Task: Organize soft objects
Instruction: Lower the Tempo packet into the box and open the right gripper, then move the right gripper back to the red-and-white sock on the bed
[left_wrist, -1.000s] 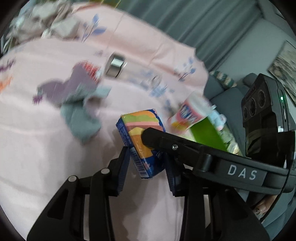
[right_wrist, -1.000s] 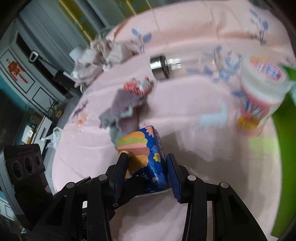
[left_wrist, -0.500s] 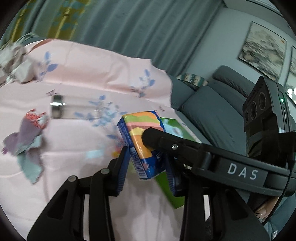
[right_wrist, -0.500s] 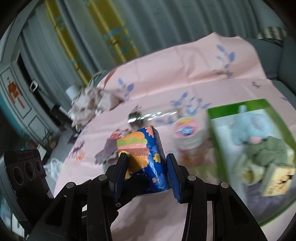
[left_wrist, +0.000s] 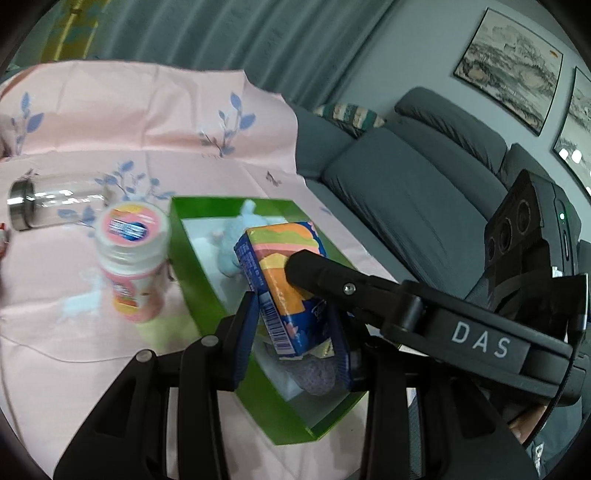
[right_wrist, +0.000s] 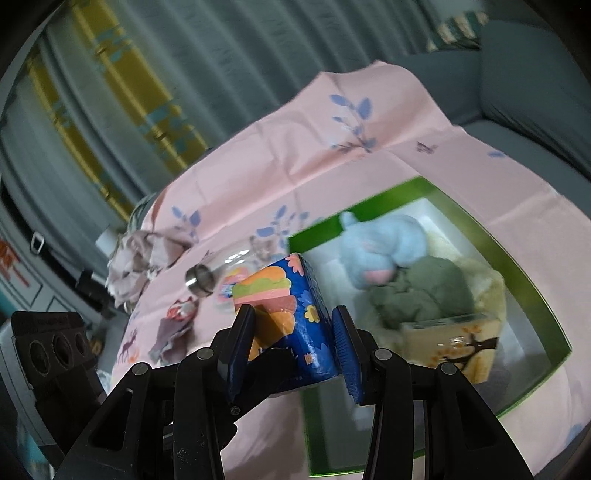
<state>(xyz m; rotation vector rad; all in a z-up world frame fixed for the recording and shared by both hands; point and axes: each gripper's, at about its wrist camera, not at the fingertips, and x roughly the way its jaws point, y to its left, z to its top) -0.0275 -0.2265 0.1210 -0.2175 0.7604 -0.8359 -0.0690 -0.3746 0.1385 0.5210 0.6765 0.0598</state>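
Note:
A soft tissue pack (left_wrist: 284, 284), blue with an orange, pink and green print, hangs in the air over the open green box (left_wrist: 192, 266). Both grippers are shut on it. In the left wrist view my left gripper (left_wrist: 295, 317) pinches its lower end, and a black finger of the right gripper (left_wrist: 332, 280) crosses its face. In the right wrist view the right gripper (right_wrist: 291, 332) clamps the pack (right_wrist: 288, 306) by its sides at the box's (right_wrist: 517, 258) near-left corner. Inside lie a blue plush toy (right_wrist: 380, 251), a green soft thing (right_wrist: 424, 291) and a yellowish pack (right_wrist: 450, 339).
A pink-lidded jar (left_wrist: 133, 258) stands just left of the box on the pink floral sheet (left_wrist: 110, 122). A glass bottle (left_wrist: 55, 203) lies behind it. Purple cloth (right_wrist: 170, 336) and crumpled fabric (right_wrist: 147, 258) sit farther left. A grey sofa (left_wrist: 406, 192) is on the right.
Both grippers carried the tissue pack rightwards and slightly up, away from the purple cloth. The green box, earlier at the right edge, now lies under the pack.

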